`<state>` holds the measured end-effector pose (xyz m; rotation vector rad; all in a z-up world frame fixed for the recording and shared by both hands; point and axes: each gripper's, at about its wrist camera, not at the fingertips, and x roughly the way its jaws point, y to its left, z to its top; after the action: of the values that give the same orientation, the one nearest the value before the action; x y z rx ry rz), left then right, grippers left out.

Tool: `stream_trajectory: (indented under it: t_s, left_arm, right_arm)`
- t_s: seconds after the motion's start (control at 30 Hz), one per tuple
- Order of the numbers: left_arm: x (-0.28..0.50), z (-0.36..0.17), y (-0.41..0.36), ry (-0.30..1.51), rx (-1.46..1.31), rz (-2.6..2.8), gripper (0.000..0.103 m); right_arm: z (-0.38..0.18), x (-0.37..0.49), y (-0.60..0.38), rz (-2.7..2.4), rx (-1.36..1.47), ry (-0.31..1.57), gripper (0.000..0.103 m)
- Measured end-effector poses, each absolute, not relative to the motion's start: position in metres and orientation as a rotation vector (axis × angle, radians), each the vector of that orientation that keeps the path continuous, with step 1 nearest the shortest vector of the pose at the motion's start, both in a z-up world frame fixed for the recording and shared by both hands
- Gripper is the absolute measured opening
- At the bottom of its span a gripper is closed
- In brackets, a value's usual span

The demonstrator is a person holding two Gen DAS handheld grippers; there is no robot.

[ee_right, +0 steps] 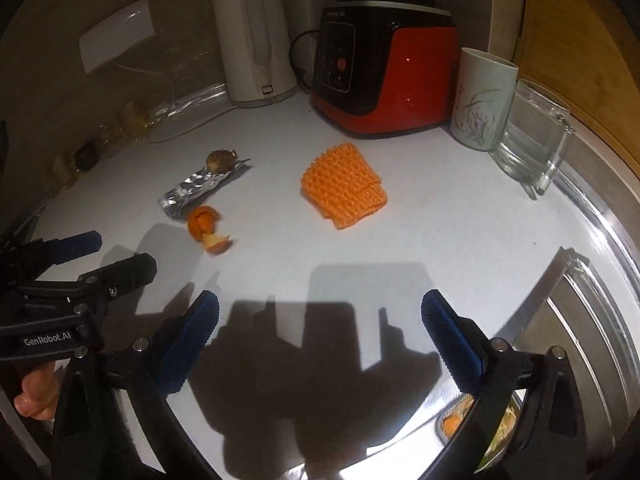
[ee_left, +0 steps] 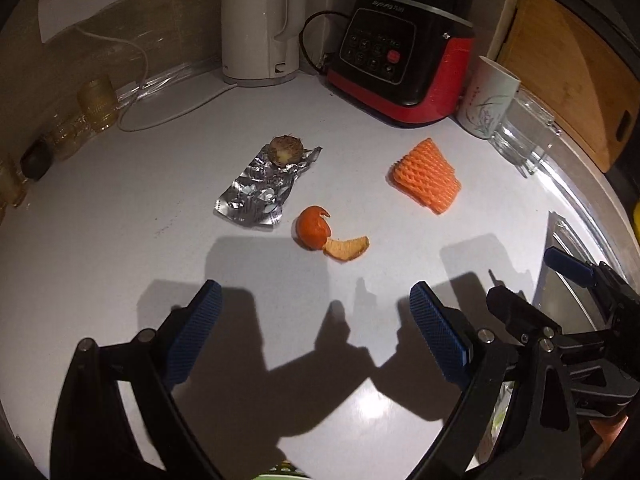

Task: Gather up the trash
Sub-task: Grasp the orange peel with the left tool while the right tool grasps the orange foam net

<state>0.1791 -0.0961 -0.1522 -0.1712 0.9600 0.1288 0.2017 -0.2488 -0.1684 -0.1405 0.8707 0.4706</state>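
On the white counter lie an orange peel (ee_left: 320, 234) (ee_right: 205, 226), a crumpled foil blister sheet (ee_left: 262, 188) (ee_right: 200, 188) with a brown fruit stub (ee_left: 285, 150) (ee_right: 221, 159) on its far end, and an orange foam fruit net (ee_left: 428, 176) (ee_right: 344, 186). My left gripper (ee_left: 316, 308) hovers open just short of the peel, nothing between its blue pads. My right gripper (ee_right: 320, 316) is open too, short of the foam net. Each gripper shows in the other's view: the right gripper (ee_left: 556, 280) at the right edge, the left gripper (ee_right: 116, 254) at the left edge.
Along the back wall stand a white kettle (ee_left: 260, 24), a red and black blender base (ee_left: 400, 68), a flowered cup (ee_left: 486, 98) and a glass mug (ee_left: 524, 132). A metal sink rim (ee_right: 592, 292) curves at the right. Small glass jars (ee_left: 92, 104) line the left edge.
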Motion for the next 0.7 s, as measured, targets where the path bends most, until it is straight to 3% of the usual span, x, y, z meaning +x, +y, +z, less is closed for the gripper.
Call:
stream_trajectory:
  t_s: [0.43,0.57,0.63,0.7]
  left_arm:
    - [0.243,-0.206,-0.086,1.044,-0.265,0.260,0.082]
    - [0.252,-0.209,-0.088,1.054,-0.286,0.274,0.073]
    - [0.256,-0.209,-0.091,1.047,-0.282,0.283,0.068]
    - [0.258,-0.209,-0.093,1.045,-0.269,0.296,0.057]
  right_arm:
    - [-0.201,0.308,-0.222,0.573,-0.284,0.898,0.100]
    - [-0.205,0.319,-0.215,0.614,-0.304,0.894,0.100]
    - [-0.208,0.325,-0.213,0.635,-0.304,0.904,0.090]
    - [-0.212,0.329,-0.211,0.660,-0.293,0.925,0.070]
